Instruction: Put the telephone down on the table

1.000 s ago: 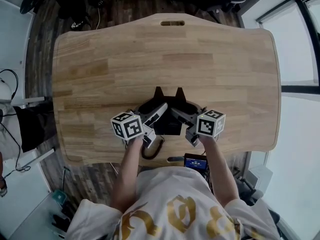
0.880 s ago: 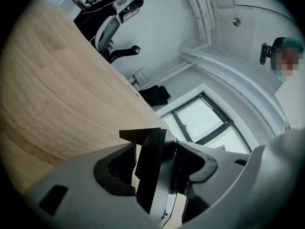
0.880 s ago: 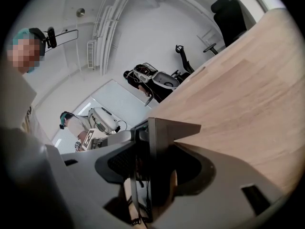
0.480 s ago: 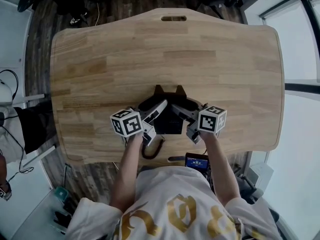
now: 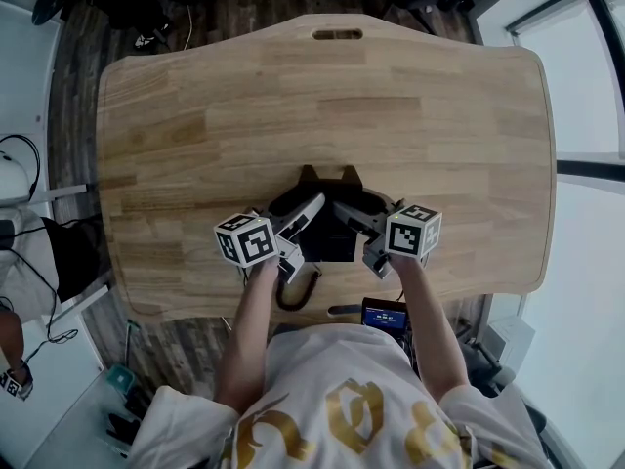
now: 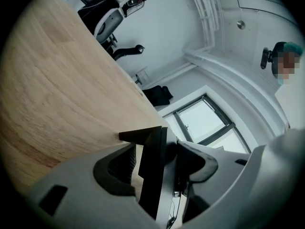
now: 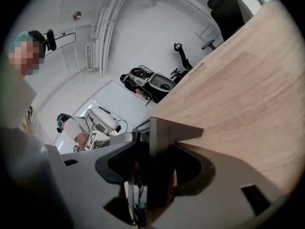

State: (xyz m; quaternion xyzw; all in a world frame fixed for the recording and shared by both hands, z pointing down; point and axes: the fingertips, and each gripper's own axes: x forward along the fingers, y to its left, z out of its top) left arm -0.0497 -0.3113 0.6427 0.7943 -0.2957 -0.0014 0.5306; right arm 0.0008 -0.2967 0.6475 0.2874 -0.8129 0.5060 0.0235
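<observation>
A black telephone [image 5: 327, 239] sits low over the near middle of the wooden table [image 5: 322, 106], and its coiled cord [image 5: 293, 293] hangs over the front edge. My left gripper [image 5: 299, 217] is shut on its left side and my right gripper [image 5: 354, 217] is shut on its right side. In the left gripper view the telephone's dark edge [image 6: 151, 175] is clamped between the jaws of the left gripper [image 6: 155, 162], just above the tabletop [image 6: 57, 104]. The right gripper view shows the same edge-on grip by the right gripper [image 7: 153, 168] on the telephone [image 7: 162, 147]. Whether the telephone touches the wood is hidden.
Bare wood spreads beyond and to both sides of the telephone, up to a handle slot [image 5: 337, 34] at the far edge. A small device with a blue screen [image 5: 383, 313] hangs at the person's waist. Office chairs [image 6: 116, 13] stand past the table, and windows [image 5: 586, 86] run along the right.
The head view has shifted a little. Both grippers stay shut on the telephone at nearly the same spot over the table.
</observation>
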